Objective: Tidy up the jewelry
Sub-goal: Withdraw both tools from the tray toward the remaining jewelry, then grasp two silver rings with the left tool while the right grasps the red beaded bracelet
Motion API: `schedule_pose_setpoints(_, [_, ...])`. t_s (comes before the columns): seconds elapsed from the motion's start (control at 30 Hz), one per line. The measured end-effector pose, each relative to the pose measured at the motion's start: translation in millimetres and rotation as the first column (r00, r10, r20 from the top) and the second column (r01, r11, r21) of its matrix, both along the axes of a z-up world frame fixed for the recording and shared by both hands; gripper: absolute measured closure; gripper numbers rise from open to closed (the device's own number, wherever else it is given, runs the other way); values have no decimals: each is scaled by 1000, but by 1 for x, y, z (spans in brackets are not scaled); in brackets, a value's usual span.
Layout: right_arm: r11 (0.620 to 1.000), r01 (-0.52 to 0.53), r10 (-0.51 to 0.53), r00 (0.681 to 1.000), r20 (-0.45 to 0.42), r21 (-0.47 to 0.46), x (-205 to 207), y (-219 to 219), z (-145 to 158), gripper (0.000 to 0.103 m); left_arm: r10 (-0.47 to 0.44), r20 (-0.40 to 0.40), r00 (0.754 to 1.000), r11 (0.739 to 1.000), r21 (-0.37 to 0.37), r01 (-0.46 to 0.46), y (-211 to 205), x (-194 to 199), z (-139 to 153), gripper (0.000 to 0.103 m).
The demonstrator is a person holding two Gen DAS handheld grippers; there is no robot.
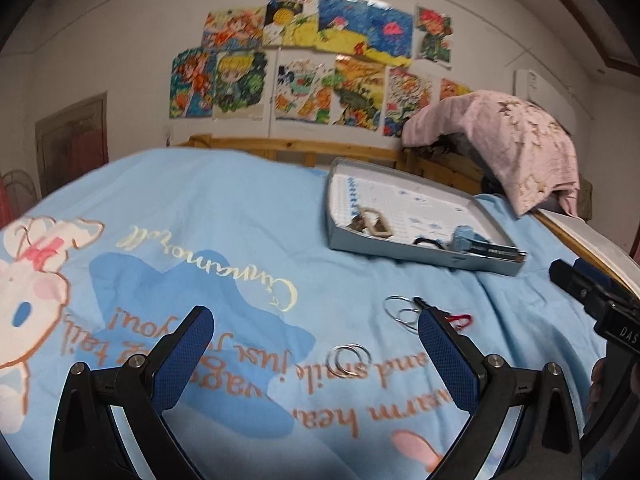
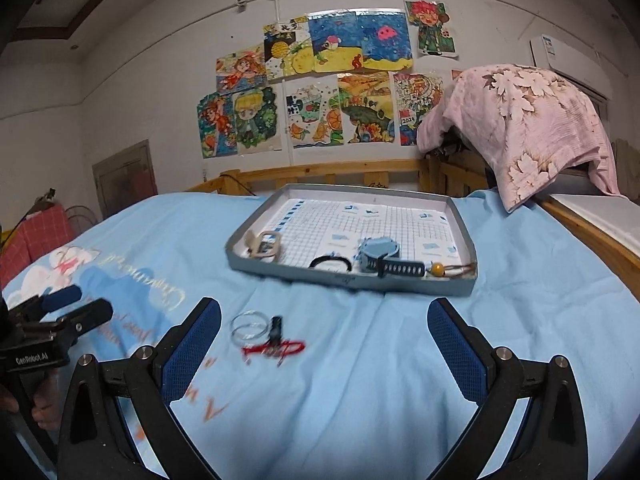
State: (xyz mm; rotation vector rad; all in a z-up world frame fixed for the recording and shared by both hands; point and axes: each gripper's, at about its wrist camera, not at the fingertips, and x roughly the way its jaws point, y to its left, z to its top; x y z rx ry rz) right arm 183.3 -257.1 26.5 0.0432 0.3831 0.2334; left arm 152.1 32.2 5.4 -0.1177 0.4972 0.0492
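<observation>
Jewelry lies in two places on the bed's blue sheet (image 2: pixel 400 360): some pieces loose on the cloth, some already in the grey tray (image 2: pixel 352 280).

Through our right wrist camera, we see the tray resting on the sheet ahead of us, its floor lined with gridded paper. Along its near wall sit a black hair tie (image 2: pixel 330 261), a blue watch (image 2: pixel 378 254) with a dark strap, and a yellow bead (image 2: pixel 438 268) on a cord at the near right corner. A beige buckle piece (image 2: pixel 264 245) rests in the near left corner. On the sheet, nearer to us and left of centre, two thin silver hoops (image 2: pixel 249 326) overlap, with a small black clip (image 2: pixel 276 326) just beside them and a red cord (image 2: pixel 276 349) touching the clip's near side. Our right claw (image 2: pixel 324 344) is spread wide and holds nothing, hovering over bare sheet to the right of these pieces.

Through our left wrist camera, a pair of silver rings (image 1: pixel 348 358) lies on the printed lettering, between the fingers of our left claw (image 1: pixel 316 348), which is also spread wide and empty. The thin hoops (image 1: pixel 402 312) lie just beyond its right finger (image 1: pixel 444 348).

A pink flowered cloth (image 2: pixel 516 128) hangs over something at the bed's far right corner.
</observation>
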Motion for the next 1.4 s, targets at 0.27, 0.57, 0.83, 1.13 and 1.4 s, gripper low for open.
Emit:
schedule_pose_setpoints(0.27, [990,-119,111,988,-104,-74,55,17,-25,2,28,-113,993,999,-27,-31,4,38,-30,0])
schedule_pose_setpoints(0.57, [969,-240,226,959,-173,-63,61,33,-51,15,-72,-160,985,997,-4,73,-8,39,-51,0])
schedule_pose_setpoints(0.83, [941,-330,303,921,-246,-76,67,45,-67,48,-138,-182,974,990,-22,137,-12,41,-58,18])
schedule_pose_setpoints(1.13, [914,-402,364,874,-323,-57,77,56,-80,51,-215,-241,946,977,-45,210,-21,50,-70,38])
schedule_pose_setpoints(1.4, [913,-403,363,872,-328,-61,74,57,-81,66,-232,-247,941,973,-56,225,-23,50,-73,54])
